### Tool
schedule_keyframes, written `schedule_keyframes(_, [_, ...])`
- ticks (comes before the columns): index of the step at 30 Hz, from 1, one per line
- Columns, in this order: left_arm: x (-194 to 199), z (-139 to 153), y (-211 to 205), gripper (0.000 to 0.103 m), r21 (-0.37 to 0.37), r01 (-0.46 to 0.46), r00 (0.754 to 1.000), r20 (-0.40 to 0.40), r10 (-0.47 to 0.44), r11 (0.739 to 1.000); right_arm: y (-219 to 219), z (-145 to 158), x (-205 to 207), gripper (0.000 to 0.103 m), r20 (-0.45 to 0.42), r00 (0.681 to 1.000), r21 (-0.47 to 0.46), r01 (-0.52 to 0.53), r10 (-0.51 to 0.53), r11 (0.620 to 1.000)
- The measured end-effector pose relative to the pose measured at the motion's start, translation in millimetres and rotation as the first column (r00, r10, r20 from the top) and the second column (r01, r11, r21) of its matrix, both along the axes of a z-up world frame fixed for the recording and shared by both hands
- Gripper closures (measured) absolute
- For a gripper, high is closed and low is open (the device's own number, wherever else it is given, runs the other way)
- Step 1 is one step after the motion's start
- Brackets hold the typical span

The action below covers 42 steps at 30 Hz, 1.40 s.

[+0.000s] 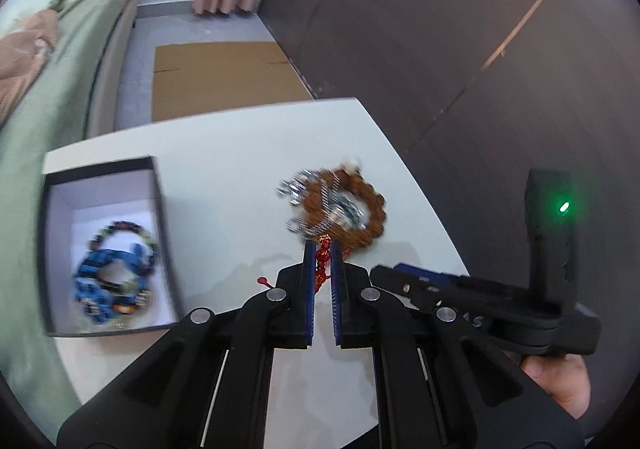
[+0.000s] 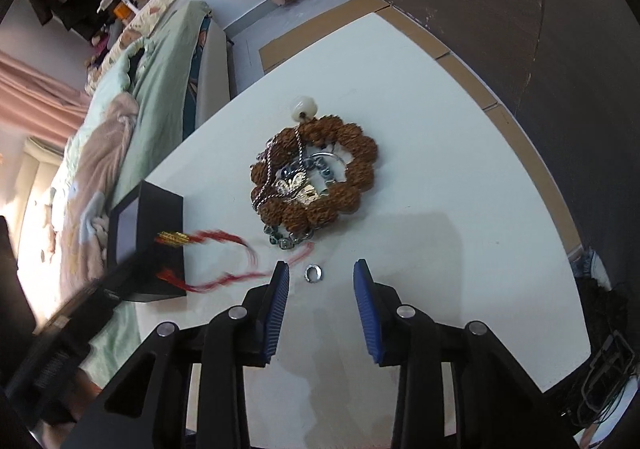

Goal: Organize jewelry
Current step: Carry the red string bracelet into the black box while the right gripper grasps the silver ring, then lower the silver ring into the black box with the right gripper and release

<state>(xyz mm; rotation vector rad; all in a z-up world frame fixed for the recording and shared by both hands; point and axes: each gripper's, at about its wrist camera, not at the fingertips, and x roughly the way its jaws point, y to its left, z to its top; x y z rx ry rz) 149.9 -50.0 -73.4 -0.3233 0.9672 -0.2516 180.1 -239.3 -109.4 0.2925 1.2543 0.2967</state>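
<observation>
Right wrist view: open right hand-held gripper (image 2: 320, 269) over white table (image 2: 440, 169); left hand-held gripper (image 1: 323, 249) pinches seemingly red cord (image 1: 323, 257).

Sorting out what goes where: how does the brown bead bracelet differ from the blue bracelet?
The brown bead bracelet lies on the white table, outside the box; the blue bracelet already lies inside the black box. The brown one is made of knobbly brown beads with one pale bead at its rim; the blue one is blue and blurred. A silver chain lies across the brown one; other bracelets lie against the blue one. Both are closed loops lying flat.
</observation>
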Motion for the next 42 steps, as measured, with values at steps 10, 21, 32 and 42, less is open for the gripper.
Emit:
schedule_keyframes(10, [-13,18,55,0.095,0.008,-0.103,0.994,0.041,0.103,0.995,43,-14,-2,0.078,0.013,0.997,-0.171,-0.072,0.075,0.983])
schedule_keyframes(21, [-32,26,106,0.095,-0.027,-0.183,0.981,0.061,0.184,0.983,57,-10,-9,0.093,0.059,0.992,-0.245,-0.097,0.115,0.965])
schedule_keyframes(32, [-40,24,143,0.047,-0.059,-0.281,0.958,0.048,0.284,0.958,90,29,-16,0.093,0.140,0.977,-0.039,-0.159,0.163,0.987])
schedule_keyframes(42, [-47,36,176,0.019,-0.091,-0.362,0.926,0.084,0.369,0.928,124,77,-16,0.093,0.231,0.951,0.101,-0.235,0.207,0.967])
